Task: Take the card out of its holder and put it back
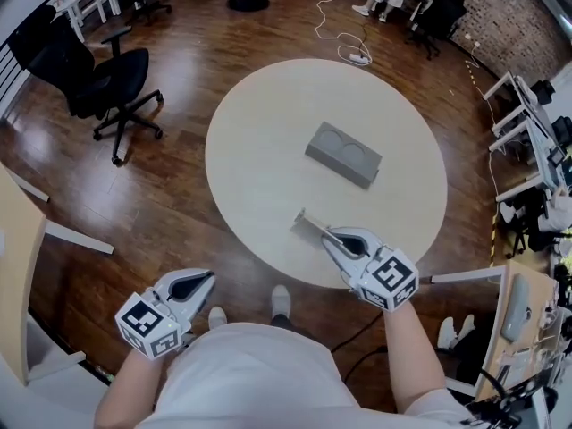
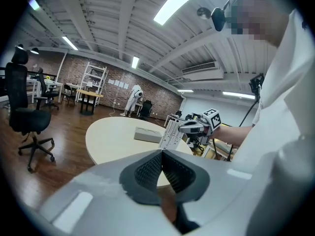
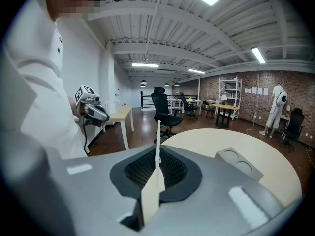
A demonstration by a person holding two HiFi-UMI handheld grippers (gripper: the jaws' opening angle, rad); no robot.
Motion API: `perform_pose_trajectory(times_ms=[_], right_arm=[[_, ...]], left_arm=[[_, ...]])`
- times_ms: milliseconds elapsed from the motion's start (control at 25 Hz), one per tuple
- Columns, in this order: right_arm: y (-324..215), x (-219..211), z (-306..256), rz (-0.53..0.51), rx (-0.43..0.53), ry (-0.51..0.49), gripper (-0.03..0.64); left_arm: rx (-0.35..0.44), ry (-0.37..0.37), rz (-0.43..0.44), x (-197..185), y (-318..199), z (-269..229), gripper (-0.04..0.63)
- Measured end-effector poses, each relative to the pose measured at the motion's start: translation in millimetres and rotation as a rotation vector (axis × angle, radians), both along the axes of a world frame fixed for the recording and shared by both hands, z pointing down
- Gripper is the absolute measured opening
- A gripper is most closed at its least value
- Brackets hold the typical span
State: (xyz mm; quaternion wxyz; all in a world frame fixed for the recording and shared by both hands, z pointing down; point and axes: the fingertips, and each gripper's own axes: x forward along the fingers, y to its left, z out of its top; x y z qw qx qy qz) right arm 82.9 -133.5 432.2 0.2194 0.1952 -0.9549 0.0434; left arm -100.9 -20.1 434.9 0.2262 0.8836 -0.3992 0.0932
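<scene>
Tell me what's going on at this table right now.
A person stands at a round table with a gripper in each hand. The right gripper is shut on a card and holds it above the near side of the table, apart from the grey holder lying near the middle. The left gripper is shut on nothing, off the table by the person's body.

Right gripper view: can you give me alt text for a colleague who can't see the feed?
The right gripper is shut on a thin white card, seen edge-on and standing upright between its jaws. Beyond, to the right, the grey holder with two round recesses sits on the round table; the left gripper hangs at left.
</scene>
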Motion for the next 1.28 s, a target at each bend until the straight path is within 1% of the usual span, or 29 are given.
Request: perform_pose_trajectory(times_ms=[200, 360, 560, 720, 800, 920, 1000, 1160, 1280], right_arm=[[75.8, -34.1, -8.2, -0.019, 0.007, 0.028, 0.021], [132.1, -60.7, -12.9, -0.004, -0.009, 0.014, 0.021], [184.5, -87.6, -13.0, 0.026, -0.029, 0.010, 0.020], [210.8, -99.0, -9.6, 0.052, -0.049, 0.008, 0.021], [217.4, -99.6, -10.4, 0.068, -0.057, 0.006, 0.021], [215.9, -95.0, -14.0, 0.096, -0.053, 0.000, 0.021], [210.5, -87.5, -16.3, 0.109, -0.045, -0.002, 0.020], [187.8, -69.1, -19.7, 0.139, -0.034, -0.012, 0.020], [159.4, -54.3, -20.0, 0.150, -0.026, -0.012, 0.020]], left_arm=[[0.010, 0.006, 0.045, -32.7, 19.6, 3.4, 0.005], [0.021, 0.007, 0.098, -53.5, 35.3, 7.6, 0.005], [0.023, -0.001, 0.186, -66.1, 56.5, 15.2, 0.005], [0.015, 0.004, 0.253, -66.0, 70.4, 19.7, 0.003], [0.013, 0.012, 0.264, -65.6, 73.6, 18.6, 0.003], [0.016, 0.059, 0.269, -64.5, 73.9, 12.7, 0.005], [0.019, 0.072, 0.267, -61.2, 73.1, 9.4, 0.017], [0.038, 0.064, 0.274, -56.4, 73.0, 8.8, 0.017], [0.034, 0.054, 0.251, -56.7, 69.4, 9.8, 0.017]])
